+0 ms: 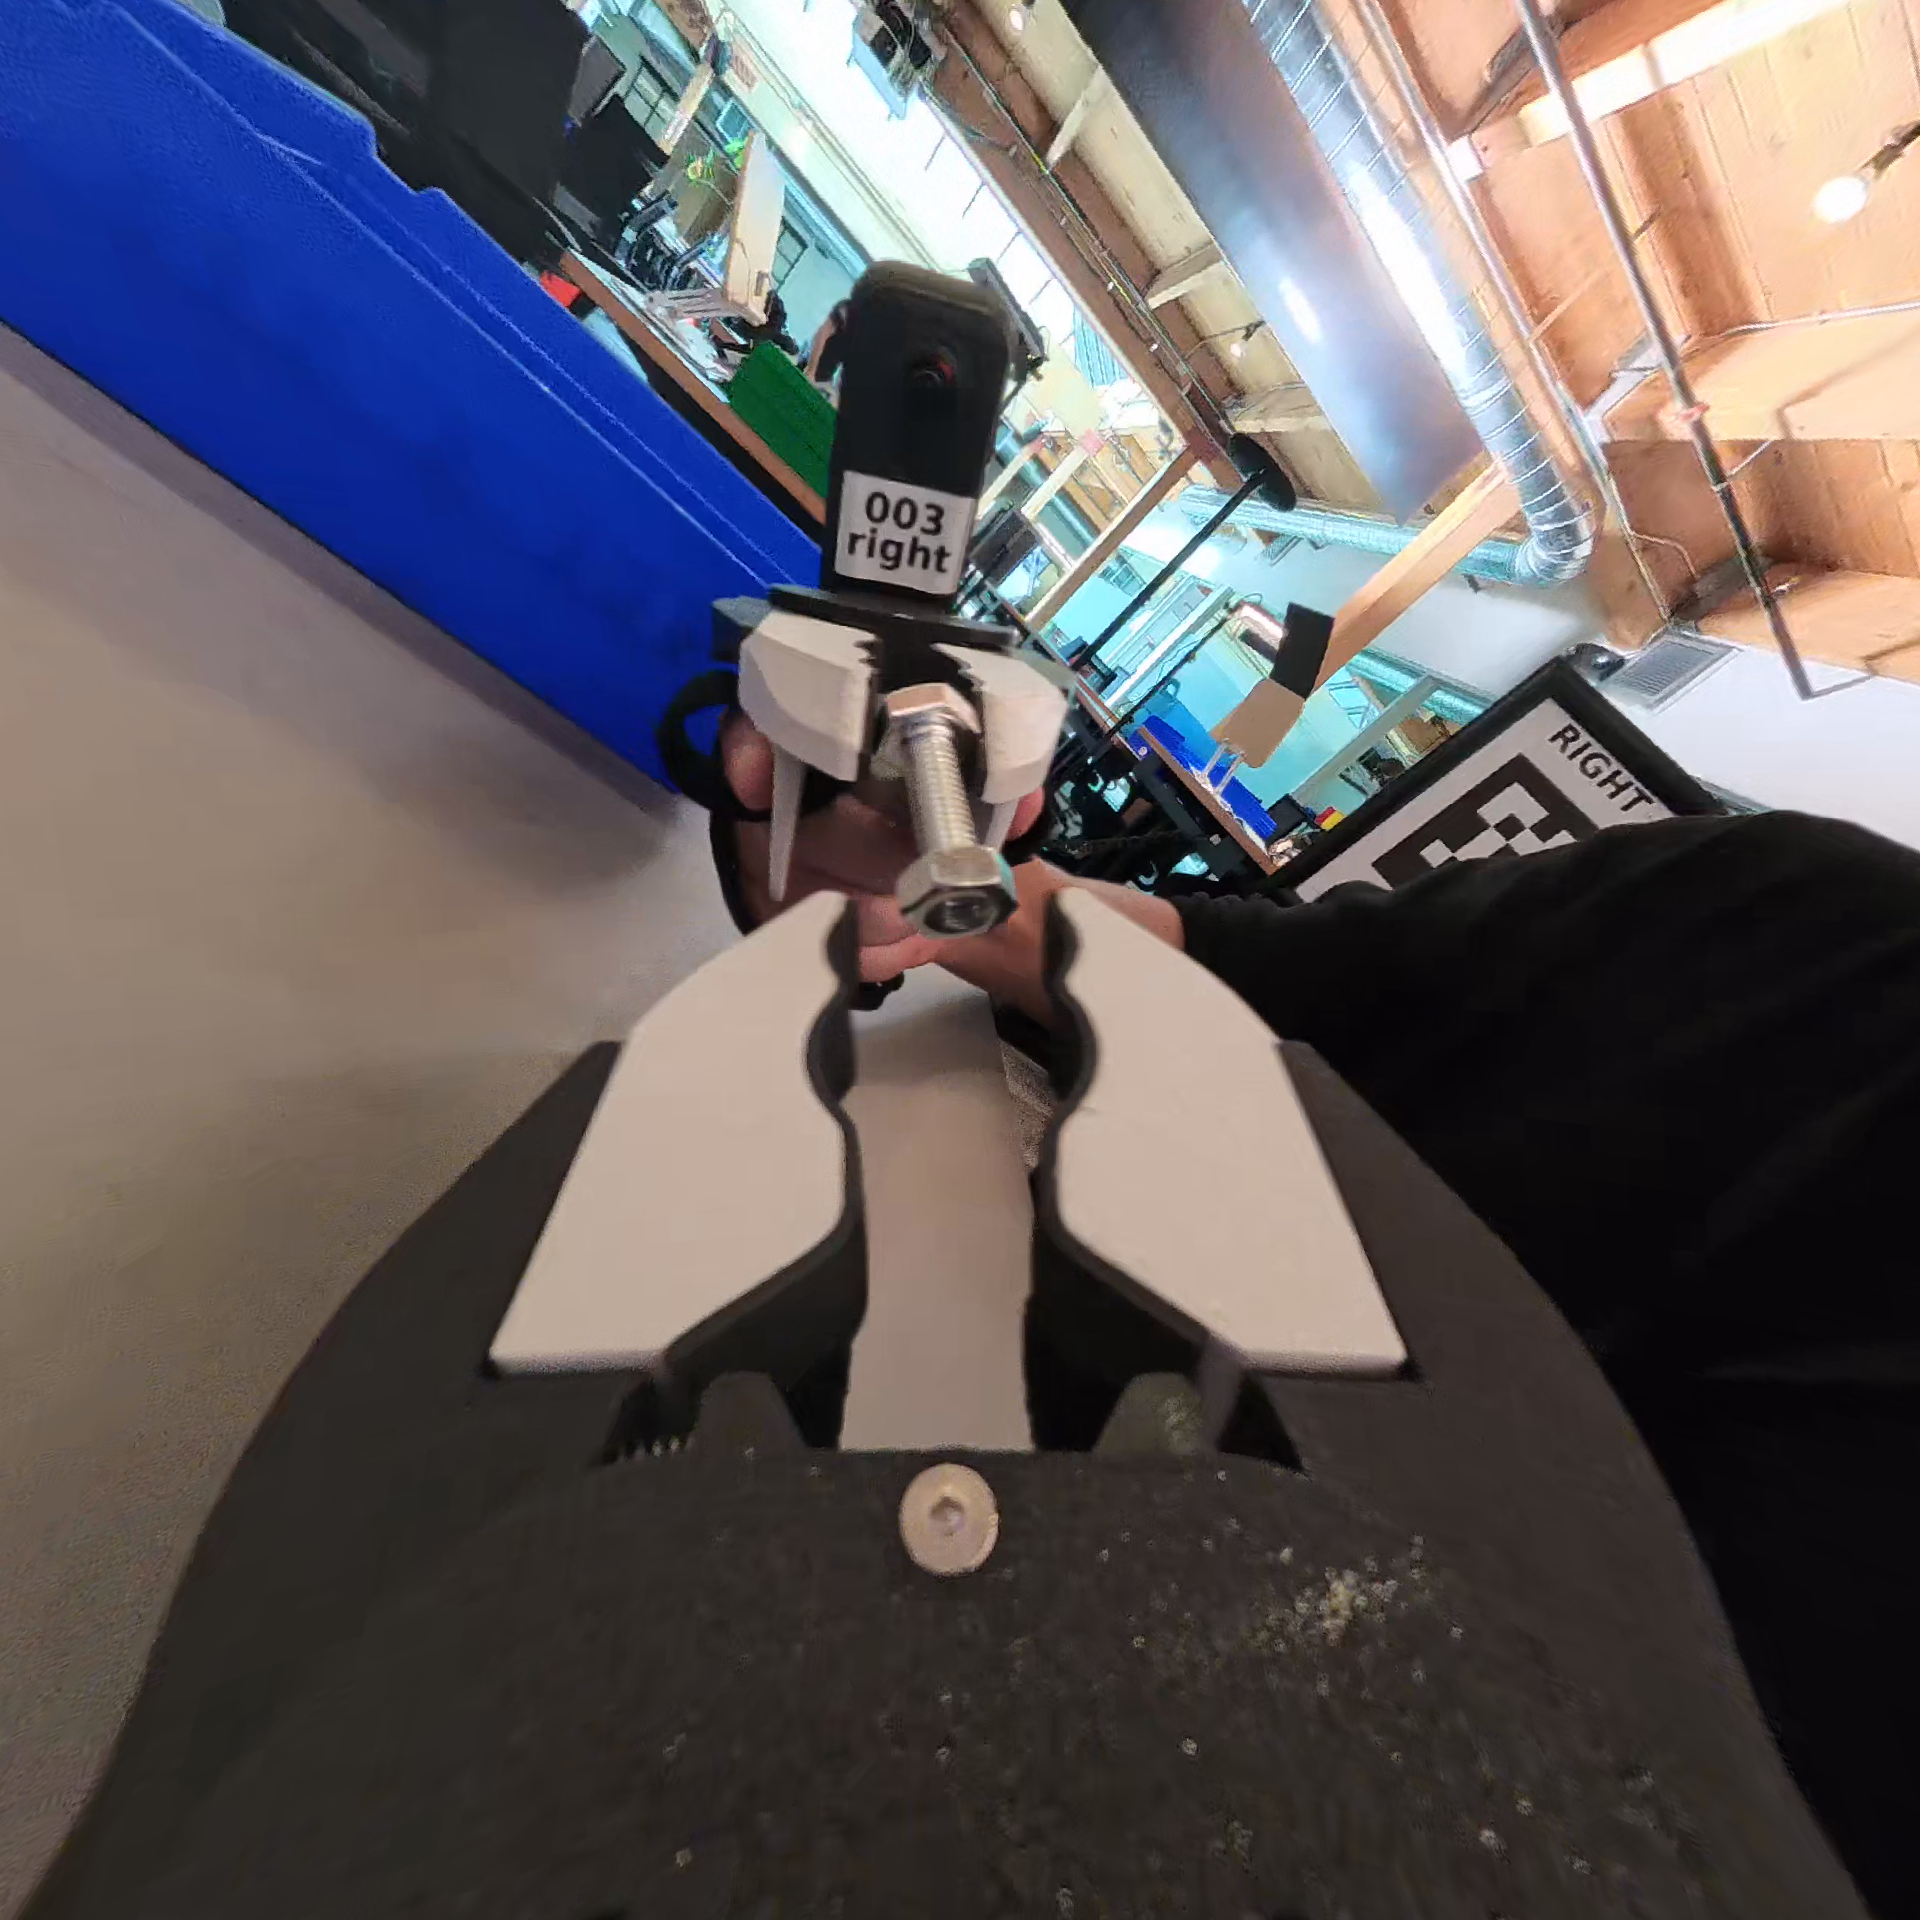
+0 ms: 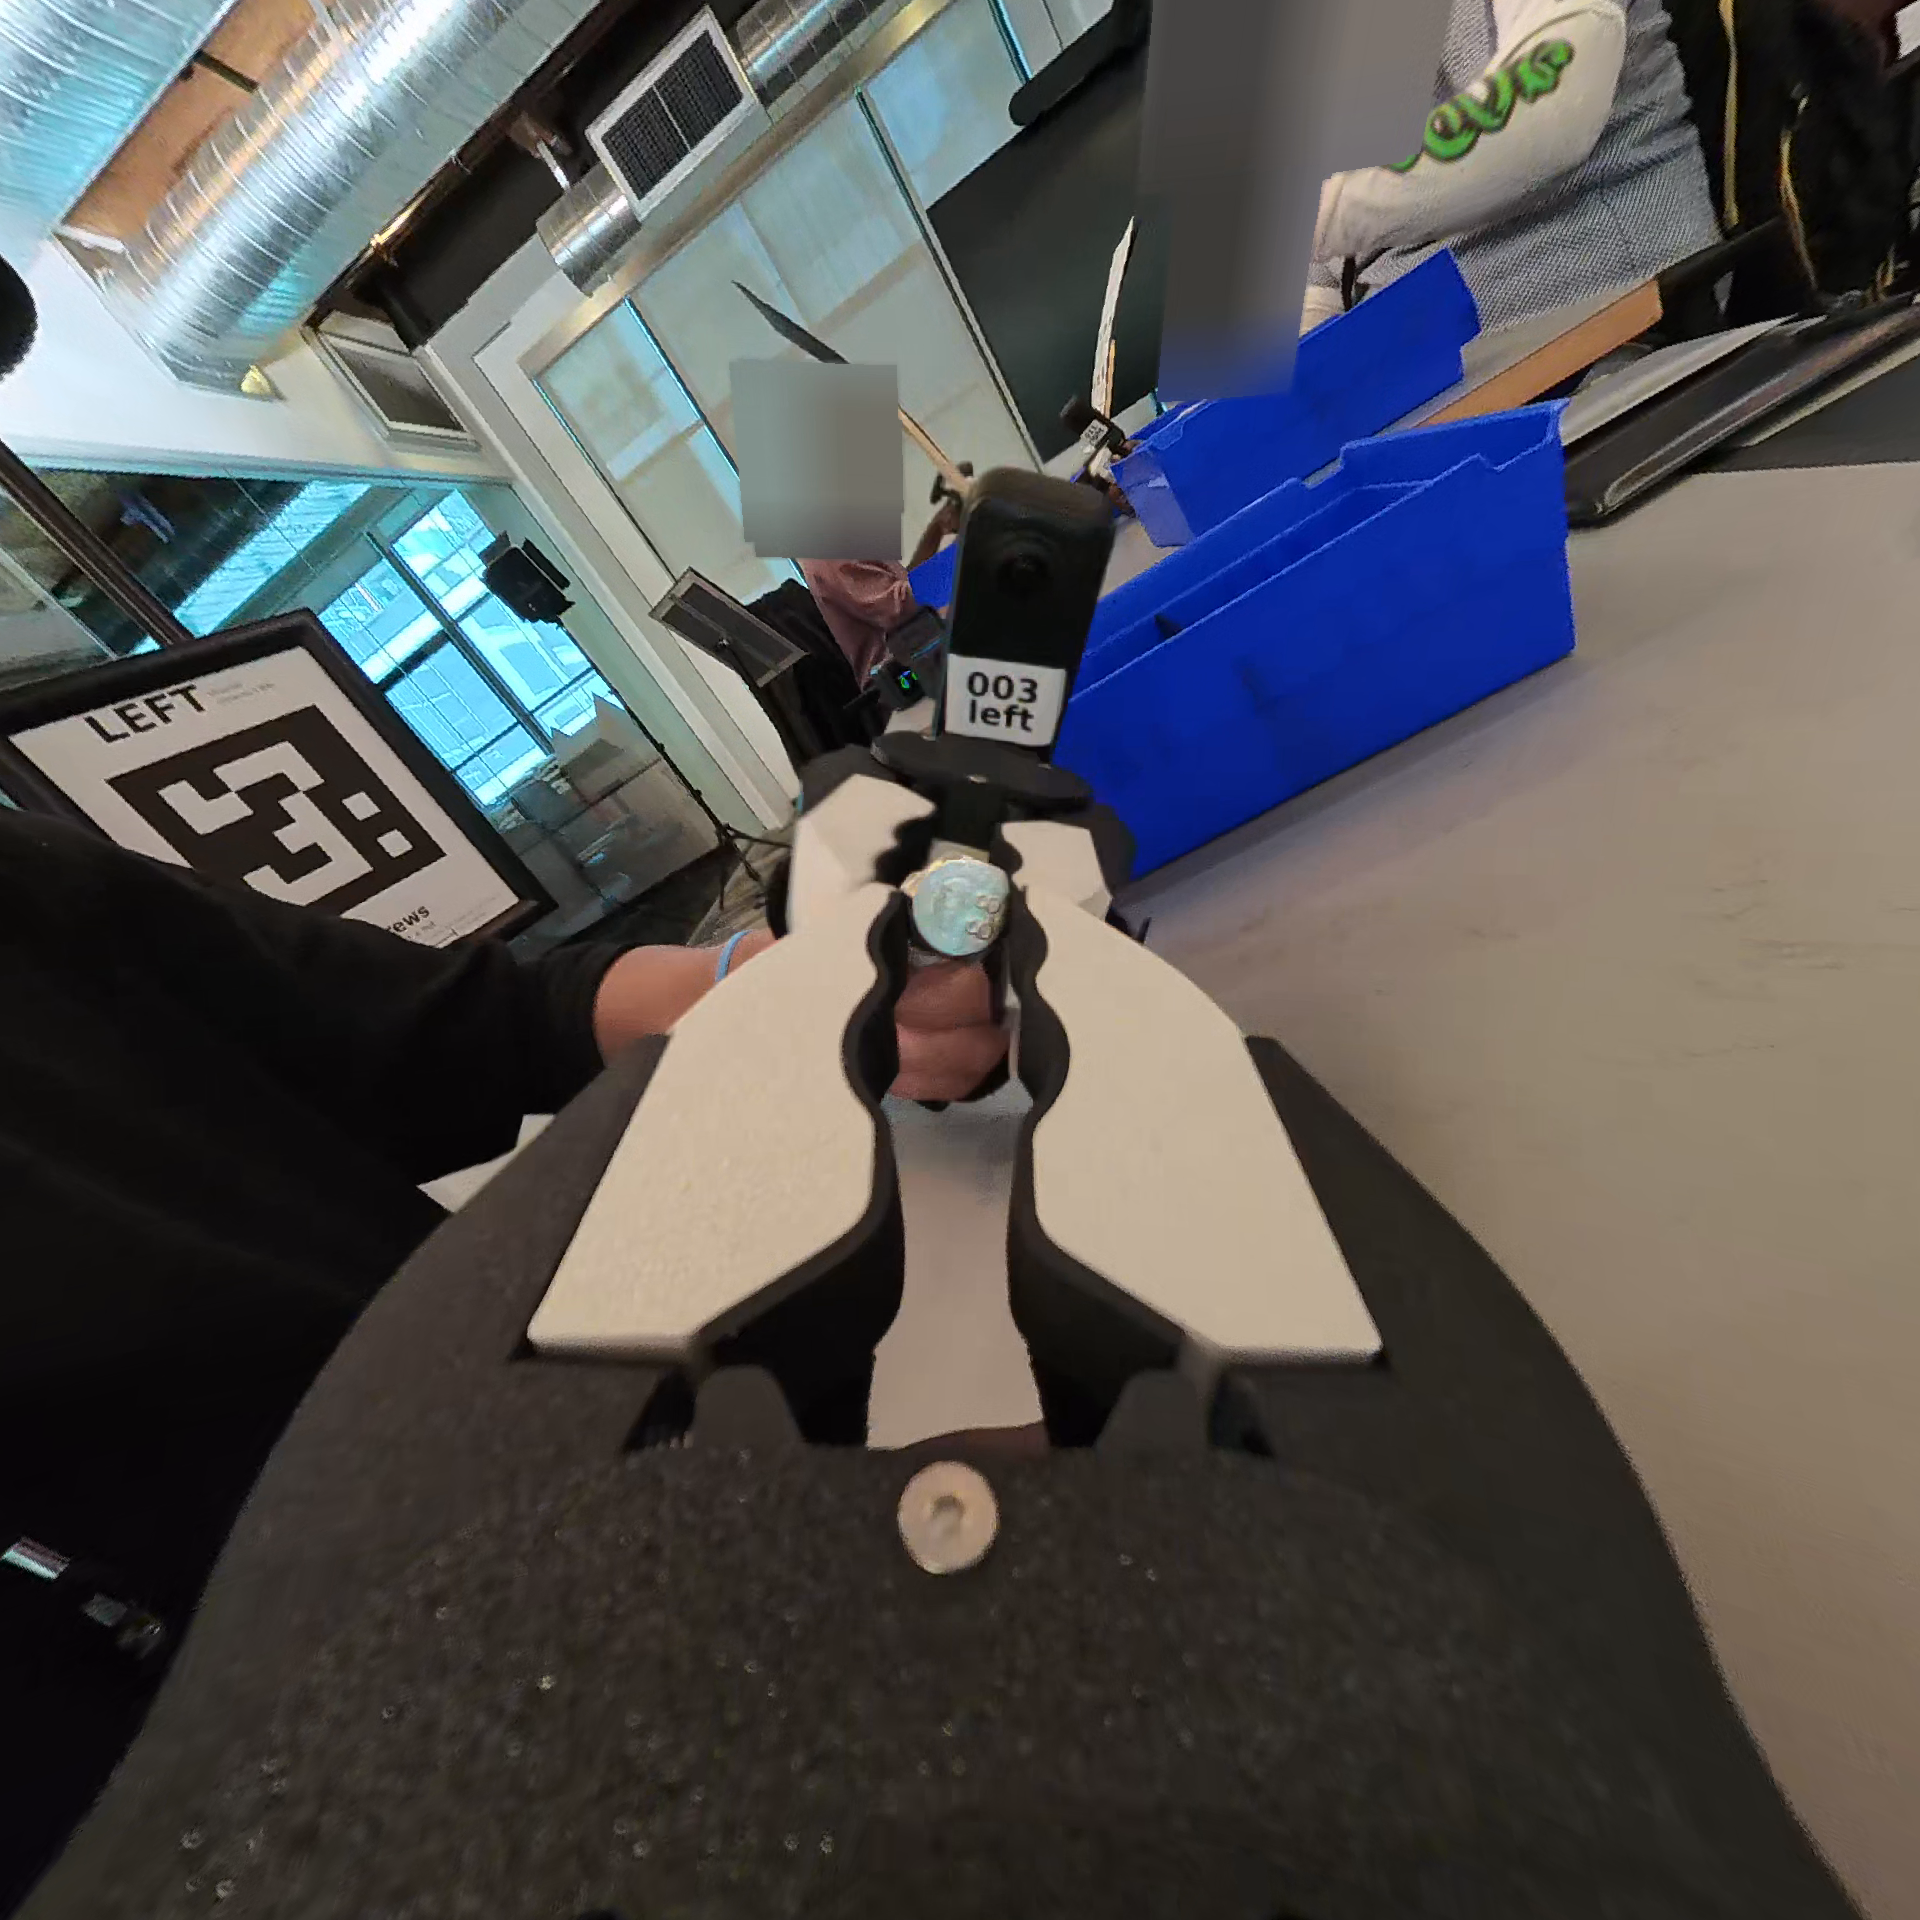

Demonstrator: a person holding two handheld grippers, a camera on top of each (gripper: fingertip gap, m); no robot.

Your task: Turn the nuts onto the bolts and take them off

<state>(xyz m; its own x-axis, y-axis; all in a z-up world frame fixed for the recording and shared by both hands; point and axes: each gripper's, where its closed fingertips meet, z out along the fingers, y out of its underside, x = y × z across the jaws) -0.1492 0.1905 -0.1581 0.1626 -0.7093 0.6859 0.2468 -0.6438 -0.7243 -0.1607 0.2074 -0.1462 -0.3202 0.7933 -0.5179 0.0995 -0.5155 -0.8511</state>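
In the left wrist view a silver bolt (image 1: 940,800) points toward the camera with a hex nut (image 1: 956,894) on its threaded end. My right gripper (image 1: 920,727) is shut on the bolt's head. My left gripper (image 1: 951,920) is open, its white fingertips (image 1: 810,935) either side of the nut with a gap on both sides. In the right wrist view my right gripper (image 2: 954,920) clamps the bolt head (image 2: 956,906), which hides the shaft and nut. The left gripper (image 2: 940,862) faces it just beyond, jaws apart. Both are held above the grey table (image 2: 1558,1039).
Blue bins (image 2: 1330,644) stand on the table behind the grippers; one shows at the upper left in the left wrist view (image 1: 312,364). Framed marker boards stand at the table's edge (image 1: 1507,800) (image 2: 281,810). A person in a white sleeve (image 2: 1507,135) sits at the far side.
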